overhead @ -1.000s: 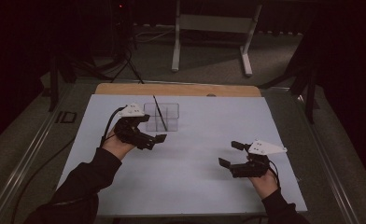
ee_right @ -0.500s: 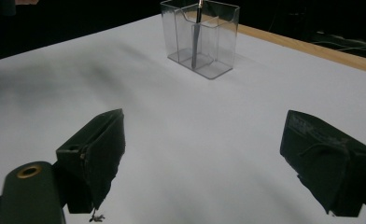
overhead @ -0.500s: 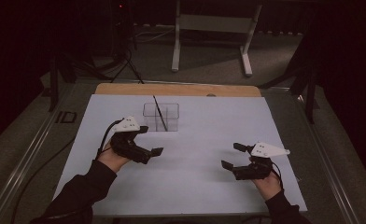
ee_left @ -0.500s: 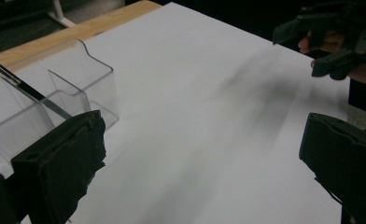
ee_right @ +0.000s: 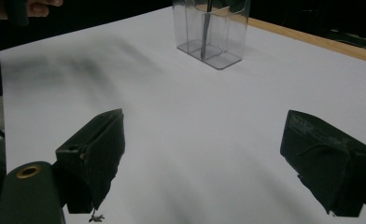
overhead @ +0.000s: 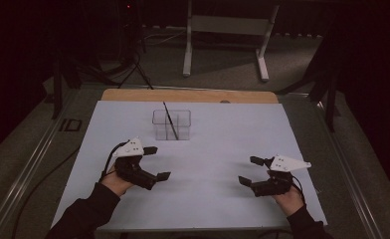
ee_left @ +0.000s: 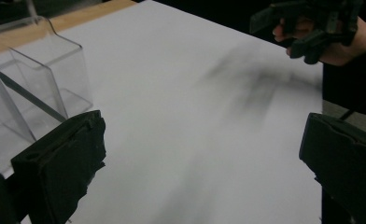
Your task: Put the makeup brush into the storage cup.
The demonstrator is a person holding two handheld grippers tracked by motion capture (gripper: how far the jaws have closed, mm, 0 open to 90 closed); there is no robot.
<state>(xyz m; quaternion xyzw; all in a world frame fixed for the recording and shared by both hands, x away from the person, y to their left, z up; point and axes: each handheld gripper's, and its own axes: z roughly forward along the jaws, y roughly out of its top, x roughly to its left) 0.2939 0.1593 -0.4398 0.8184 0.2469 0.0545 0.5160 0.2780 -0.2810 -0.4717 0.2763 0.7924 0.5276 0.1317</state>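
A clear plastic compartment box (overhead: 171, 124) stands at the back middle of the white sheet (overhead: 218, 139), with a thin dark stick (overhead: 170, 119) leaning in it. My left gripper (overhead: 158, 162) hovers open in front of the box, nothing between its fingers. My right gripper (overhead: 249, 170) is open and empty at the front right. The left gripper view has its own jaws wide apart (ee_left: 202, 163), the box (ee_left: 36, 79) and stick (ee_left: 27, 95) at left, and the other hand's gripper (ee_left: 312, 23) far off. In the right gripper view my gripper (ee_right: 209, 158) faces the box (ee_right: 218, 32).
A wooden table edge (overhead: 188, 95) runs behind the sheet. A small black object (overhead: 69, 124) lies off the sheet at left. A white metal stand (overhead: 223, 30) is on the floor beyond the table. Cables trail from both grippers.
My left gripper has drawn back from the box toward the person's side, still open. The right gripper has shifted only slightly.
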